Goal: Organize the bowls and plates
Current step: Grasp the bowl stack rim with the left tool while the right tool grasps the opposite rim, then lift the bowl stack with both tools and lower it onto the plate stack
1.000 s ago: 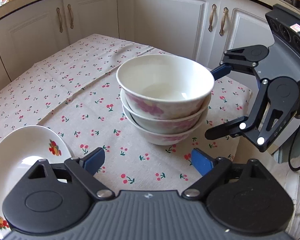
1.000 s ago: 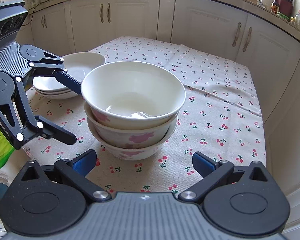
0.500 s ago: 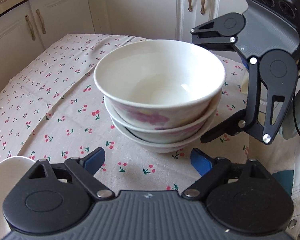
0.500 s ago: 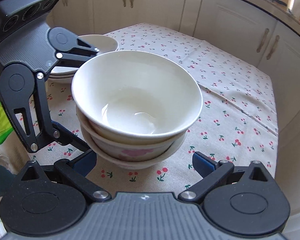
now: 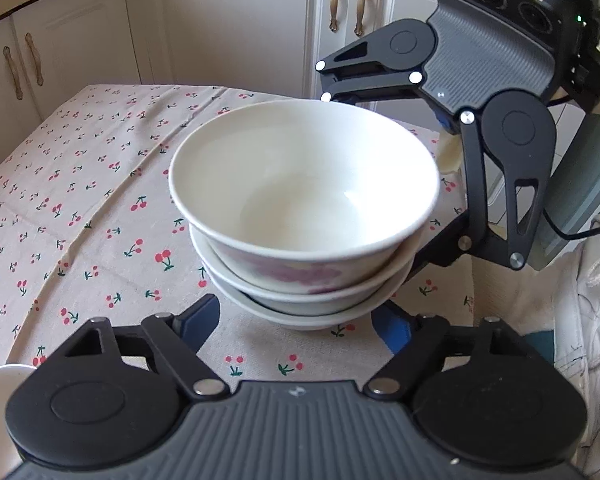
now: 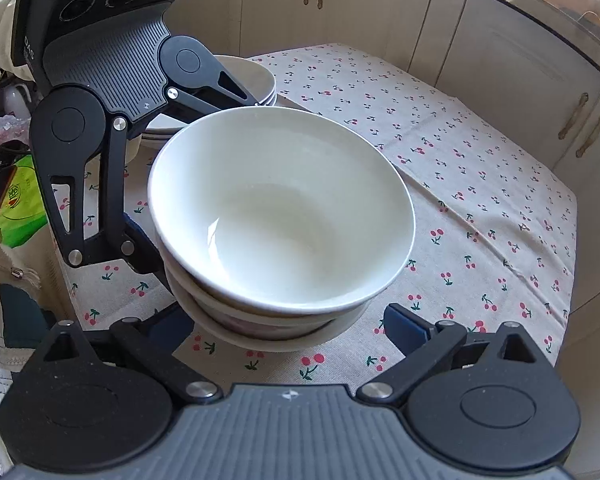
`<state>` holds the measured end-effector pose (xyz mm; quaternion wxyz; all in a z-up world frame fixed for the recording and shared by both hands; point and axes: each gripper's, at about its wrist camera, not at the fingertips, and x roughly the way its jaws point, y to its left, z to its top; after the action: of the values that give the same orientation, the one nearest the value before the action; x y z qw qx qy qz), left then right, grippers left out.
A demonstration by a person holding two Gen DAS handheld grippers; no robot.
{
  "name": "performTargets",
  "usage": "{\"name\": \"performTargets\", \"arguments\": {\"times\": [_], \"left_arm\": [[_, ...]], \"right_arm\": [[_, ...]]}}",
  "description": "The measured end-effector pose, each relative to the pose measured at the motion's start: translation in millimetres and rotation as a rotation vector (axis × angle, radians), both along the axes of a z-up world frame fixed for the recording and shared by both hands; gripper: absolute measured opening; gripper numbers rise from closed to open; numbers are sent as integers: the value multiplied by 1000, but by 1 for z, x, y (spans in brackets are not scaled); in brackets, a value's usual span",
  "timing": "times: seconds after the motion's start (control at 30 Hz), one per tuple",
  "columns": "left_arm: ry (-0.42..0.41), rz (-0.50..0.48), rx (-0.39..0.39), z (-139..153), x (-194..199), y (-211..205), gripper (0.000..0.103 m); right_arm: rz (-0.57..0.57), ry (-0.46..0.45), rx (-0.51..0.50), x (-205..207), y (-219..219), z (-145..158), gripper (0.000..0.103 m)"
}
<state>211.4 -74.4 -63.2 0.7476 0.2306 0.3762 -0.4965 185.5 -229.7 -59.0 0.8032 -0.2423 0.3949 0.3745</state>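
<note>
A stack of three white bowls (image 5: 304,208) with pink flower prints stands on the cherry-print tablecloth (image 5: 80,200); it also fills the right wrist view (image 6: 280,216). My left gripper (image 5: 296,320) is open, its blue-padded fingers either side of the stack's base on the near side. My right gripper (image 6: 288,328) is open too, its fingers flanking the base from the opposite side. Each gripper shows in the other's view, close against the stack. A stack of white plates (image 6: 256,80) lies behind the left gripper.
White cabinet doors (image 5: 240,28) surround the table on the far sides. A white plate's rim (image 5: 0,376) shows at the lower left of the left wrist view. A green bag (image 6: 16,204) and clutter lie off the table's left edge.
Both grippers have closed in on the bowl stack from opposite sides; the stack now looks much larger in both views. Both stay open. The bowls have not moved.
</note>
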Motion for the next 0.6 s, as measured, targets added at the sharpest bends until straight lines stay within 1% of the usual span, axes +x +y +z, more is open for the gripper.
{"name": "performTargets", "arguments": {"times": [0.13,0.2,0.47,0.53,0.6], "left_arm": [[17,-27,-27,2,3,3,81],[14,-39,-23,3,3,3,80],[15,-79,-16,3,4,2,81],[17,-84,-17,2,5,2,80],[19,-88,-20,1,6,2,81]], "right_arm": [[19,15,1,4,0,-2,98],[27,23,3,5,1,-1,96],[45,32,7,8,0,4,96],[53,40,10,8,1,4,92],[56,35,2,7,3,3,92]]}}
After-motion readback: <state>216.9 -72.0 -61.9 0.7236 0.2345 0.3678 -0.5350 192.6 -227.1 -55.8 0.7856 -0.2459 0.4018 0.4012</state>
